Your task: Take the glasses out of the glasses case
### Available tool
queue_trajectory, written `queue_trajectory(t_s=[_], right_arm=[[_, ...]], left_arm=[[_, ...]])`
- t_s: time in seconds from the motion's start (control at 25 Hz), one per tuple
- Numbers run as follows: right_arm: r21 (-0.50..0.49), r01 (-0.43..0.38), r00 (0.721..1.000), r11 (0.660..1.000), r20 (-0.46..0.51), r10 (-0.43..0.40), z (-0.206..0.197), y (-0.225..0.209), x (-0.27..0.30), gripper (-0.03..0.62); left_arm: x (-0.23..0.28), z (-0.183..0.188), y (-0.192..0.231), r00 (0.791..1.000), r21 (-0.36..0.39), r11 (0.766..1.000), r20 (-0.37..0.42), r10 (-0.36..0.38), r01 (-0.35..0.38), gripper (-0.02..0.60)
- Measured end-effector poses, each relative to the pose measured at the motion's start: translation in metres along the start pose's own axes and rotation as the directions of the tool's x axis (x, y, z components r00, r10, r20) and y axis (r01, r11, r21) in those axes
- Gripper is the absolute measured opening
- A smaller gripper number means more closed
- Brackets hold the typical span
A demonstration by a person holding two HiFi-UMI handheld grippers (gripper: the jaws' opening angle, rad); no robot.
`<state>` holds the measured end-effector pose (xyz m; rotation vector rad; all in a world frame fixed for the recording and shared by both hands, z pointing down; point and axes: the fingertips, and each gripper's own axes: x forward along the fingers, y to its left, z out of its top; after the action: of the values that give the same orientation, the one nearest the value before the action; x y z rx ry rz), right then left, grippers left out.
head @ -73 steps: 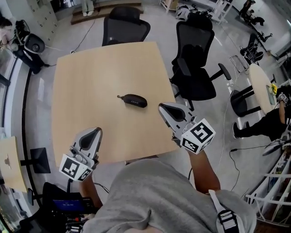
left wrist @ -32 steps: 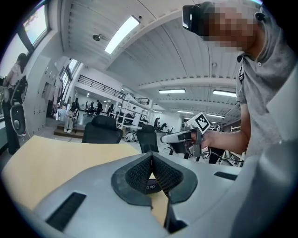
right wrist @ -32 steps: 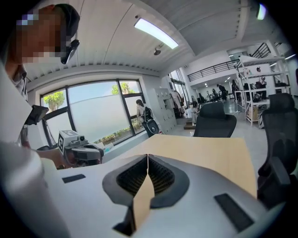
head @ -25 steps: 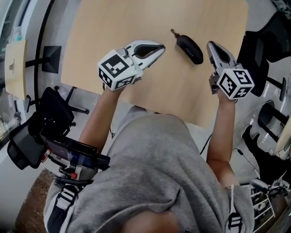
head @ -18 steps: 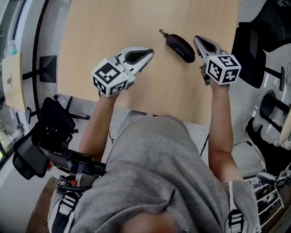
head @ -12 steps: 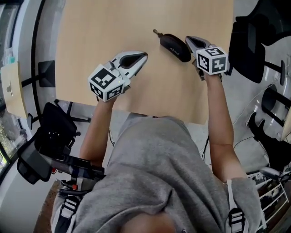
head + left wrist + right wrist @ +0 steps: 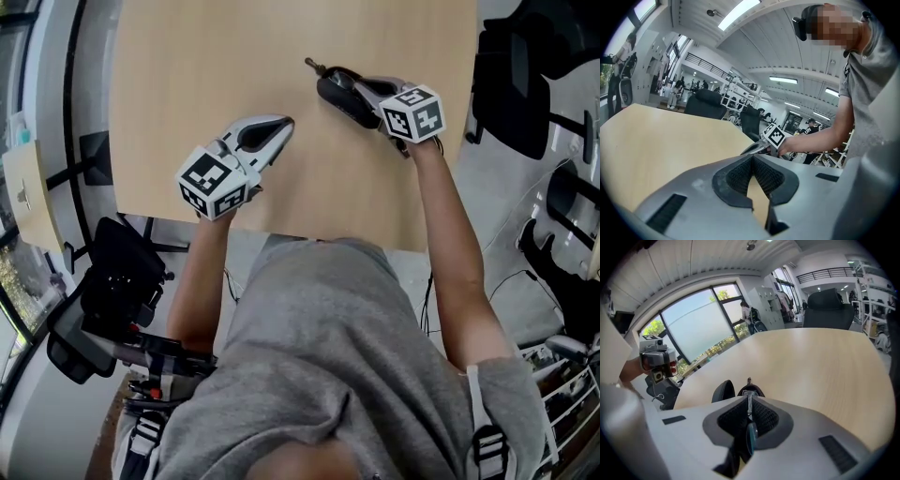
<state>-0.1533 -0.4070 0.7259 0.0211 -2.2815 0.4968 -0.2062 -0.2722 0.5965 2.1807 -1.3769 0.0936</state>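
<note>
A black zipped glasses case (image 7: 330, 97) lies on the light wooden table (image 7: 187, 75), its zipper pull (image 7: 309, 65) pointing to the far left. My right gripper (image 7: 343, 81) is shut, and its tips rest over the top of the case. In the right gripper view the dark case (image 7: 723, 391) and the pull (image 7: 749, 379) show just beyond the closed jaws (image 7: 749, 398). My left gripper (image 7: 284, 123) hovers to the left of the case, apart from it and shut with nothing in it. Its pads (image 7: 740, 174) meet at the tip (image 7: 753, 157). The glasses are hidden.
The table's near edge (image 7: 281, 232) runs just in front of the person's body, and its right edge (image 7: 472, 141) is close to the right hand. A black office chair (image 7: 514, 84) stands to the right of the table. More chairs and a desk show beyond it.
My right gripper has come down and to the left, from beside the case to on top of it. My left gripper has sunk slightly and stays left of the case.
</note>
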Motion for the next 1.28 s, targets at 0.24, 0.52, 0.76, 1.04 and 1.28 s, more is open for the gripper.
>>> queue_trajectory(t_s=[0.24,0.52,0.76,1.04,1.28], right_arm=[[-0.16,-0.014,0.995,0.987,-0.102,-0.003,-0.016,0.013,0.019,0.117],[-0.288,0.006,0.976,0.958,-0.208,-0.068,-0.033,0.012,0.036,0.146],[-0.281,0.027,0.962,0.959,-0.254,-0.101,-0.038,0.004,0.034,0.122],[-0.282,0.019,0.961,0.959,-0.261,-0.096,-0.034,0.007,0.036,0.074],[-0.294,0.065,0.963,0.954,-0.233,-0.137,-0.028,0.04,0.008,0.071]], left_arm=[[0.003,-0.005,-0.002,1.0,-0.01,1.0,-0.014,-0.005,0.005,0.005],[-0.002,-0.01,-0.001,1.0,-0.018,1.0,-0.022,0.011,-0.011,0.005],[0.006,-0.009,-0.003,1.0,-0.015,1.0,-0.018,-0.005,0.005,0.005],[-0.006,-0.005,0.005,1.0,-0.009,1.0,0.001,0.023,-0.023,0.005],[-0.044,0.001,-0.018,0.999,0.012,1.0,0.044,0.028,-0.029,0.005]])
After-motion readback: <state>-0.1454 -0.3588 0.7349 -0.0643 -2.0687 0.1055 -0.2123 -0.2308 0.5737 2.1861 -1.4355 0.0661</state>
